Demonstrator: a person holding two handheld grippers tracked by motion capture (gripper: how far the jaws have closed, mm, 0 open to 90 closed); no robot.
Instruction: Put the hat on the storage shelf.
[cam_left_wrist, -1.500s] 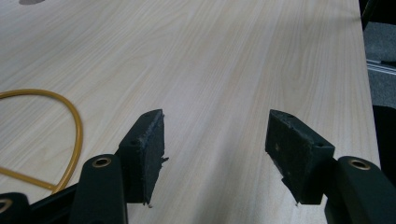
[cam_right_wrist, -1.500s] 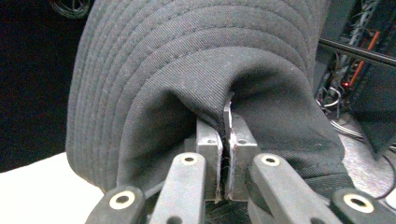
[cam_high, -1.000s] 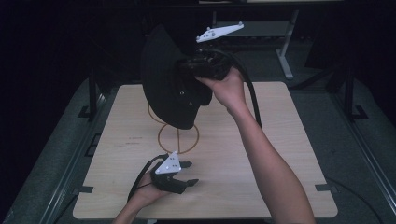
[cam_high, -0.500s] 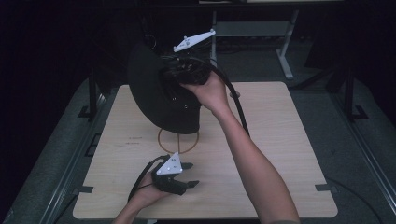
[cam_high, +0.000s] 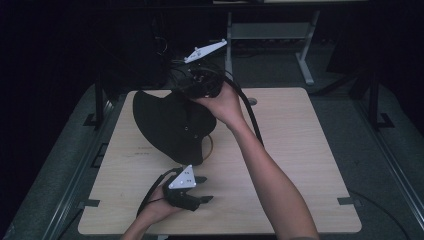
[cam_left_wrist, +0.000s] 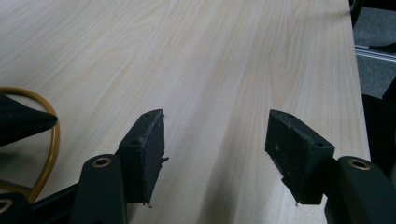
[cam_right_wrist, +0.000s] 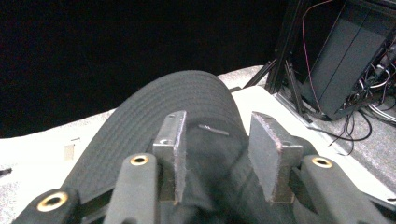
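**Kid:** Where is the hat?

**Helper:** The black hat (cam_high: 172, 127) lies on the far left part of the counter (cam_high: 300, 150). It droops over a thin yellow wire stand (cam_high: 208, 145), so I think someone is setting it down there to rest.

**Kid:** Who has it?

**Helper:** The right tongs (cam_high: 192, 82) are at the far edge of the hat. In the right gripper view the jaws have just been opening. The hat cloth (cam_right_wrist: 187, 107) sits between them, but the pads (cam_right_wrist: 175, 140) stand a bit off it. So it looks like a letting-go, not a grab.

**Kid:** Why hold it at the back?

**Helper:** I guess so the brim can fall forward over the stand while the hand stays behind it.

**Kid:** And the other tongs?

**Helper:** The left tongs (cam_high: 200, 189) rest low near the front edge, just in front of the hat. The jaws are wide apart with only bare wood (cam_left_wrist: 215, 93) between them. They hold nothing. In that view a bit of the yellow ring (cam_left_wrist: 51, 140) and a dark hat tip (cam_left_wrist: 23, 121) show at the side.

**Kid:** Is there room to move?

**Helper:** Lots on the right half of the counter. The tight spots are the back left edge, where the hat comes close to the rim, and the gap between the hat and the left tongs. The right hand can best pull away up and back.
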